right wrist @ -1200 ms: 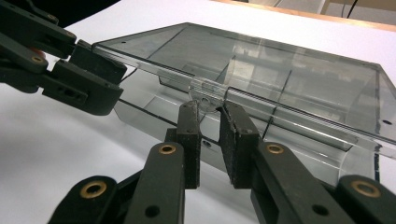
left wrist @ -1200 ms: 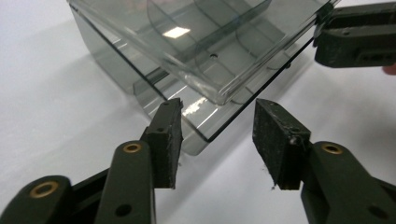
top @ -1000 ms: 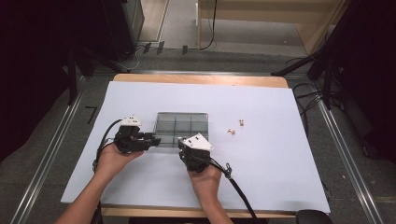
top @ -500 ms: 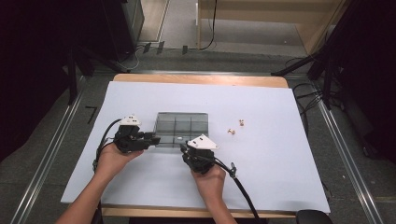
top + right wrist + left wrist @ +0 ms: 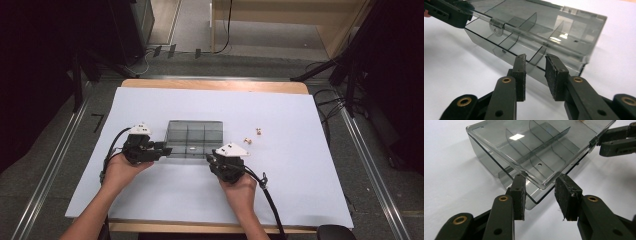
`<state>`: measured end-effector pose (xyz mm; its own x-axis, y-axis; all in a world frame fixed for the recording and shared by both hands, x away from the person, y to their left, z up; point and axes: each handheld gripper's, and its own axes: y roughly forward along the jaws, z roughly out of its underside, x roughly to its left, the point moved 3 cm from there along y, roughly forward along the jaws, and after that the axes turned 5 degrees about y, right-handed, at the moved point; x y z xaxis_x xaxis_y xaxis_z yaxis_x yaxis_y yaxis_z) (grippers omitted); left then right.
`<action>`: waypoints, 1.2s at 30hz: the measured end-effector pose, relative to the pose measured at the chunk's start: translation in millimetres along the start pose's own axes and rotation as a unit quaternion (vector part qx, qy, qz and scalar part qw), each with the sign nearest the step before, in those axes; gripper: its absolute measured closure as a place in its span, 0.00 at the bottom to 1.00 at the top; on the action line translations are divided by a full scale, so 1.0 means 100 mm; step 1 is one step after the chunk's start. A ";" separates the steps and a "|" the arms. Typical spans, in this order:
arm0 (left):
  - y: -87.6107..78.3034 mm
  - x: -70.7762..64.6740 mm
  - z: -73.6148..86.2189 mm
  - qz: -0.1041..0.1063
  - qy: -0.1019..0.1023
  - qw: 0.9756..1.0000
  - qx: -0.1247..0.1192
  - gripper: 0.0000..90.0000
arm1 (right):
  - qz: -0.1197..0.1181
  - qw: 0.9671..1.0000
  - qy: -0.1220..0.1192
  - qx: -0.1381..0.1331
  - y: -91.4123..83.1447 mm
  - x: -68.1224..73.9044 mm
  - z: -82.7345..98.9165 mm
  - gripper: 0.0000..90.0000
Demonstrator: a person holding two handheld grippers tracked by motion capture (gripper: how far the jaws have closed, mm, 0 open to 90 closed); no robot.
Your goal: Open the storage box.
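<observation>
Smoked plastic box (image 5: 194, 139): clear grey, hinged lid, inner walls dividing it into compartments; stands on the counter (image 5: 300, 175) just left of its middle, between the two hands.
Lid (image 5: 536, 142): appears slightly raised along its front edge; a small latch (image 5: 496, 26) sits on that edge.
Contents: one small pale piece (image 5: 191, 148) in a near compartment; two small beige pieces (image 5: 259, 132) lie loose on the counter, right of the box.
Left claw (image 5: 543, 195): closed on the box's left near corner, one pad against the wall and the other against the lid's edge.
Right claw (image 5: 537, 73): jaws have just been opening; they stand apart with the box's near wall at their tips, pads not pressing on it.
Handling, as judged: light, stiff and smooth; likely to skid on the counter and slip between the pads; thin walls may crack under a hard squeeze.
Where to hold, as judged: a corner or side wall for steadying; the front lip beside the latch for moving the lid.
</observation>
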<state>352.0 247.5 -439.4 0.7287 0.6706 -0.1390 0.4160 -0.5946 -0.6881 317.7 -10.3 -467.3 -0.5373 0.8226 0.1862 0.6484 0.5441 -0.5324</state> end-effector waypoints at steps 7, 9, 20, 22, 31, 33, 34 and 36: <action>-0.03 0.00 -0.02 -0.003 -0.003 1.000 -0.006 0.66 | -0.010 1.000 -0.021 0.007 -0.09 -0.08 -0.07 0.79; -0.03 -0.01 -0.04 -0.005 -0.004 1.000 -0.004 0.65 | -0.011 1.000 -0.018 0.011 -0.11 -0.10 -0.10 0.79; -0.07 -0.01 -0.17 -0.017 -0.016 1.000 0.003 0.58 | -0.025 0.999 -0.015 0.031 -0.17 -0.22 -0.23 0.77; -0.07 0.00 -0.20 -0.021 -0.018 1.000 0.002 0.55 | -0.031 0.999 -0.011 0.031 -0.17 -0.25 -0.27 0.77; -0.10 0.06 -0.28 -0.026 -0.031 0.999 -0.004 0.47 | -0.035 0.999 -0.002 0.032 -0.20 -0.39 -0.42 0.75; -0.11 0.08 -0.31 -0.026 -0.033 0.999 -0.006 0.46 | -0.032 0.999 -0.004 0.035 -0.20 -0.41 -0.47 0.75; -0.12 0.09 -0.33 -0.026 -0.034 0.999 -0.006 0.46 | -0.032 0.999 -0.005 0.036 -0.19 -0.42 -0.48 0.75; -0.14 0.10 -0.37 -0.027 -0.035 0.999 -0.012 0.46 | -0.032 0.999 -0.006 0.035 -0.19 -0.43 -0.52 0.75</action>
<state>373.8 246.4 -405.4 0.6655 0.7306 -0.1524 0.4666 -0.5667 -0.6791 356.7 -47.5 -422.4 -0.5839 0.7837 0.2117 0.5732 0.5827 -0.5761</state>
